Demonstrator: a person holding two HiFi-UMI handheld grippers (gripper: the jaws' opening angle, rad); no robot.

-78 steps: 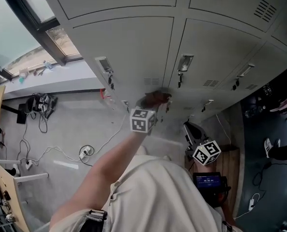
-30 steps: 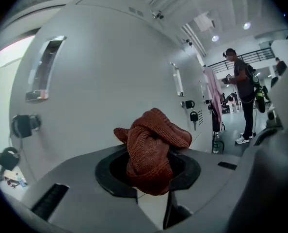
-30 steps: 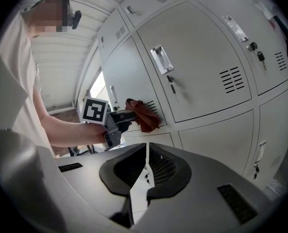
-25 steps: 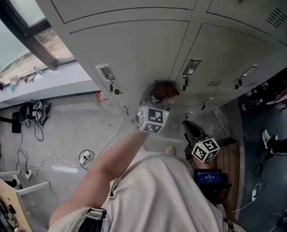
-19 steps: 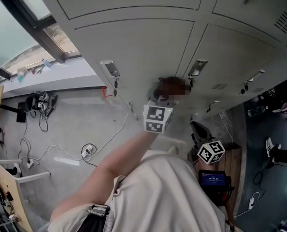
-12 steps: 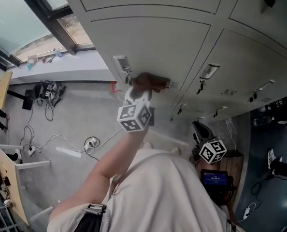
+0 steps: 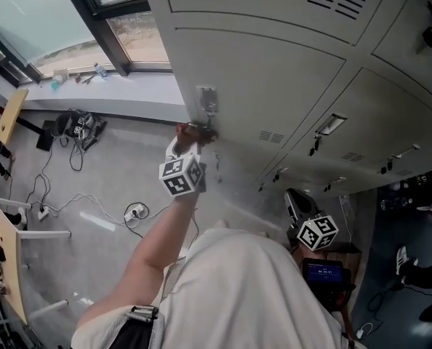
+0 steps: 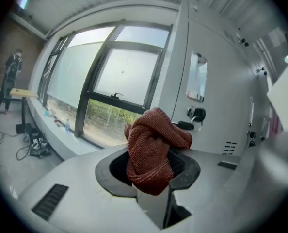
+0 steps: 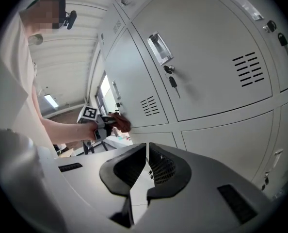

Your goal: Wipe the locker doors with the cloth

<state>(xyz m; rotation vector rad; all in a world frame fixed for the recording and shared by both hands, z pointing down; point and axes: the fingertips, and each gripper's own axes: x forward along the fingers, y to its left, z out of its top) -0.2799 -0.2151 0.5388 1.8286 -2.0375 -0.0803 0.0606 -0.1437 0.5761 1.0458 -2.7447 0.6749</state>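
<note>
A rust-red knitted cloth [image 8: 152,147] is bunched between the jaws of my left gripper [image 8: 154,160], which is shut on it. In the head view the cloth [image 7: 195,130] presses against a grey locker door [image 7: 274,78] just below its handle plate [image 7: 206,100], and the left gripper's marker cube [image 7: 181,177] sits behind it. The left gripper view shows that handle [image 8: 197,76] and a key lock [image 8: 196,114] close ahead. My right gripper [image 9: 147,149] is shut and empty, held low by the person's side, its cube [image 7: 316,233] away from the lockers [image 9: 207,72].
A large window [image 7: 49,20] and sill [image 7: 92,86] lie left of the lockers. Cables and a power strip [image 7: 132,213] lie on the floor. Further locker doors with handles [image 7: 331,124] continue to the right. A person [image 8: 10,76] stands far off by the window.
My left gripper has carried the cloth leftward across the door, from near the seam between two lockers to below the left handle. The right gripper has stayed low.
</note>
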